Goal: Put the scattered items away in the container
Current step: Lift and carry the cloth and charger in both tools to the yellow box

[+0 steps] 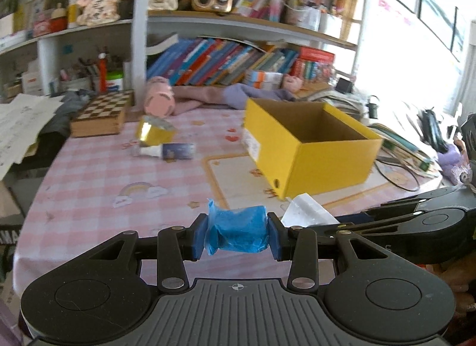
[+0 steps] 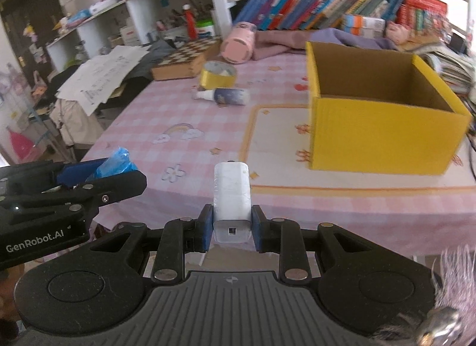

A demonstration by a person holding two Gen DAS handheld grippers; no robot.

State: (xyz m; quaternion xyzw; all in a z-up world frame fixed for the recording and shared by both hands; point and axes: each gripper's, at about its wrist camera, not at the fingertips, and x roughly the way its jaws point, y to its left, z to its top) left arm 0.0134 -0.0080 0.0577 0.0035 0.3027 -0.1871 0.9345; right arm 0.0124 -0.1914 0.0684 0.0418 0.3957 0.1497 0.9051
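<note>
While both grippers hang over the near edge of the table (image 2: 357, 206), we have something clamped in each. Our left gripper (image 1: 237, 234) has its blue pads pressed on both sides of a blue plastic-wrapped roll (image 1: 237, 231); jaws partly closed, roll sits crosswise between them, clear of the tablecloth. Our right gripper (image 2: 232, 228) is squeezed nearly shut on a white rectangular block (image 2: 231, 194) that sticks forward past the fingertips (looks like a charger or adapter, we cannot tell which). From the left wrist view the right gripper's arm comes in from the right edge, and the white block's tip shows just beside the blue roll.

Yellow cardboard box (image 2: 383, 134) stands open-topped on the table, ahead and to the right of both grippers. What we see of its inside is bare brown cardboard, though the floor is partly hidden by the near wall.

Loose on the pink checked cloth, well left of the box: a gold tape roll (image 2: 218, 75) and a small bottle (image 2: 227, 96) lying on its side just in front of it, the two touching or nearly so. Behind them a chessboard case (image 2: 184, 60) and a pink cylinder (image 2: 239, 46) on its side, near the bookshelf (image 1: 238, 57)
</note>
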